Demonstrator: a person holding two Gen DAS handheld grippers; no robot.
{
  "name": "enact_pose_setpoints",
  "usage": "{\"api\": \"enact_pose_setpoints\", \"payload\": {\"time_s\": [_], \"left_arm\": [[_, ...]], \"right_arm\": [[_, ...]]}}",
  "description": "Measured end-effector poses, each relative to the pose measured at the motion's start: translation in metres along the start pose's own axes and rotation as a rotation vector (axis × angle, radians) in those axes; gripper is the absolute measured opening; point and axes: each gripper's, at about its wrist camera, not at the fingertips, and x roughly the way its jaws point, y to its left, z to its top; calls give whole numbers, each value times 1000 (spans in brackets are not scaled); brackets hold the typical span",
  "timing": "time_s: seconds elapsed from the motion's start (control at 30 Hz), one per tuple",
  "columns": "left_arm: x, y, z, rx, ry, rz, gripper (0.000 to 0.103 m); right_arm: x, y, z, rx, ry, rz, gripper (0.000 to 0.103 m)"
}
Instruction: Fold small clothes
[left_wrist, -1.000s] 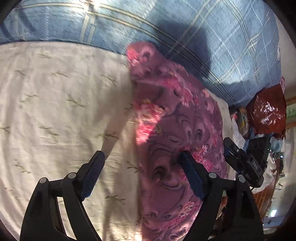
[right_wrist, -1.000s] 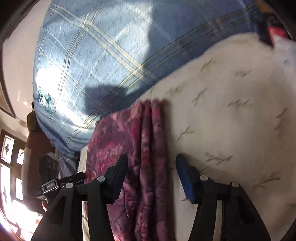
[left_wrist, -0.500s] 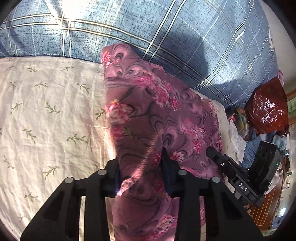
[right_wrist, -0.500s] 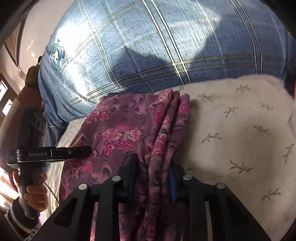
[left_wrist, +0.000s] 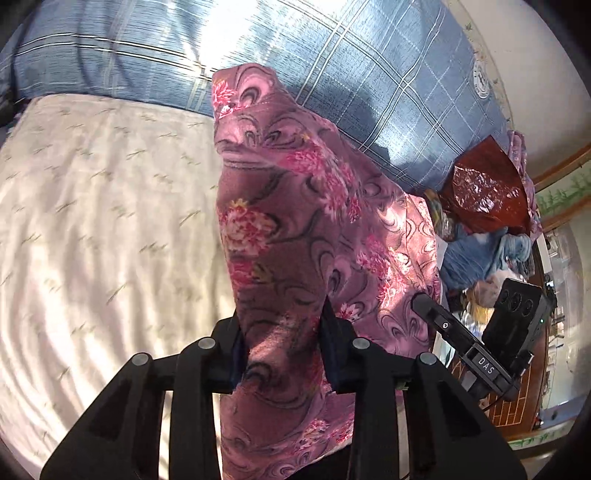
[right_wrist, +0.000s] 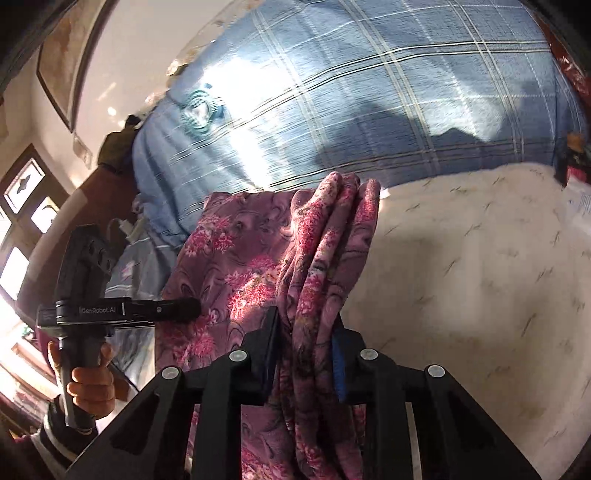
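Now both claws, left claw (left_wrist: 282, 343) and right claw (right_wrist: 304, 354), pinching the floral cloth (left_wrist: 295, 229), previously spread.

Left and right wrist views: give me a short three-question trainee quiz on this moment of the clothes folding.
1. True or false: the left gripper is shut on the purple floral fleece garment.
2. What lies between the right gripper fingers? A) a bunched edge of the same garment B) the blue plaid quilt C) nothing
3. Fill in: behind the garment, the cream sheet with a leaf print meets the blue plaid ____.

Key
1. True: its pads pinch the cloth on both sides.
2. A: several gathered folds run between the pads.
3. quilt
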Motion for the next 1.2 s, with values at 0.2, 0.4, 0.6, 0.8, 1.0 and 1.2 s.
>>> {"api": "enact_pose_setpoints", "payload": {"time_s": [0.2,0.4,0.6,0.8,1.0,1.2], "left_arm": [[-9,64,-55,-55,1,72,34],[5,108,-69,-157,18,25,49],[-33,64,-46,81,-152,102,54],[41,58,-14,188,-90,337,60],[28,90,-9,65,-61,241,73],[-16,70,-67,222,-128,272,73]], "right_arm": [[40,9,-65,109,83,83,26],[66,5,-81,94,108,-57,36],[42,35,-44,-76,-33,-92,34],[90,24,-45,-130,40,-181,18],[83,14,-39,-84,75,-152,11],[34,45,-81,-199,110,3,14]]}}
